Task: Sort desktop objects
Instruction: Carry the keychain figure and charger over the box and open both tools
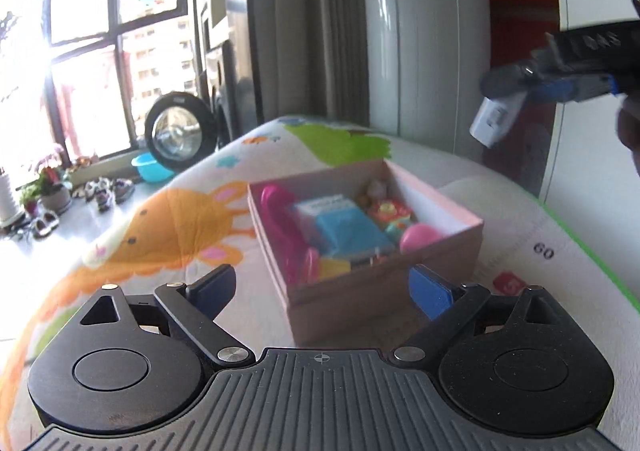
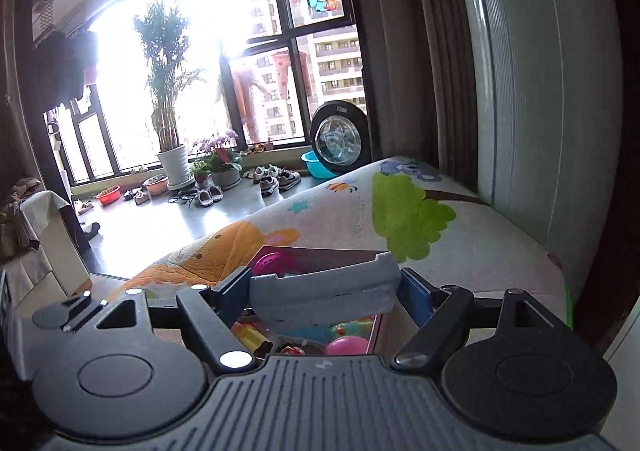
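Observation:
A pink cardboard box [image 1: 384,283] sits on the cartoon play mat [image 1: 168,227]. It holds several small toys: a magenta toy [image 1: 280,219], a blue box [image 1: 352,231], a pink egg [image 1: 418,237]. My left gripper [image 1: 324,287] is open and empty, low in front of the box's near wall. My right gripper [image 2: 324,291] is shut on a white-grey rectangular object [image 2: 324,293] and holds it in the air above the box [image 2: 372,331]. In the left wrist view the right gripper [image 1: 516,85] shows at the upper right with the white object [image 1: 496,119] hanging from it.
The mat [image 2: 440,235] ends at a white wall panel [image 2: 540,91] and curtain on the right. Beyond the mat's far edge are floor, shoes [image 2: 276,179], potted plants [image 2: 172,159], a blue basin [image 2: 316,165] and a washing machine door [image 2: 340,143] below the window.

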`<state>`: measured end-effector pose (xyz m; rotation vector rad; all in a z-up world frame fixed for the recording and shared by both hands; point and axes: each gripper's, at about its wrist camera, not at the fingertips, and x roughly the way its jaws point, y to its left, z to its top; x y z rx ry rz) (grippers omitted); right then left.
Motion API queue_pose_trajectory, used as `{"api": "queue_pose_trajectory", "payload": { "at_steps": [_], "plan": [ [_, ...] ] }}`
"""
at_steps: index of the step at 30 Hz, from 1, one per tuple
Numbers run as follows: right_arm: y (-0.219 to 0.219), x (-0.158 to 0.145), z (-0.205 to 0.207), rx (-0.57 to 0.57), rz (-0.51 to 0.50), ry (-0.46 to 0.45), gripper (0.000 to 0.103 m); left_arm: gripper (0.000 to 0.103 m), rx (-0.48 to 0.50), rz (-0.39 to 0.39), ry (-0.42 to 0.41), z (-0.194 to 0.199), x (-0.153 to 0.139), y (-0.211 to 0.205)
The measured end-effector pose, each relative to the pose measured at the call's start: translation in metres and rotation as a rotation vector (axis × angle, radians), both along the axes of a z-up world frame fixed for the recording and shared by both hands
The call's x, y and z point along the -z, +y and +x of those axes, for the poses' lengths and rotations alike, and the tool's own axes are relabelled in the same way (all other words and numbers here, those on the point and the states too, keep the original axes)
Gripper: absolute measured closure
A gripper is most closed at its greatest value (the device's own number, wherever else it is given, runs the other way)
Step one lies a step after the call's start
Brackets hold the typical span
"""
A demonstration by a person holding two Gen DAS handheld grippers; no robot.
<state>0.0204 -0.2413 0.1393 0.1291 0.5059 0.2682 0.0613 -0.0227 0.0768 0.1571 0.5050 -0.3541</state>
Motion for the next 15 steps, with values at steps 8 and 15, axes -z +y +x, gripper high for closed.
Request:
{"api": "queue_pose_trajectory", "payload": {
  "at_steps": [8, 15],
  "plan": [
    [0.027, 0.038, 0.078, 0.106, 0.063, 0.005, 0.02, 0.003, -0.112, -0.03, 0.075, -0.016, 0.024, 0.043],
    [0.028, 0.049, 0.037, 0.116, -0.036, -0.034, 0.009, 0.001, -0.136, -0.024, 0.106, -0.03, 0.04, 0.07]
  ]
}}
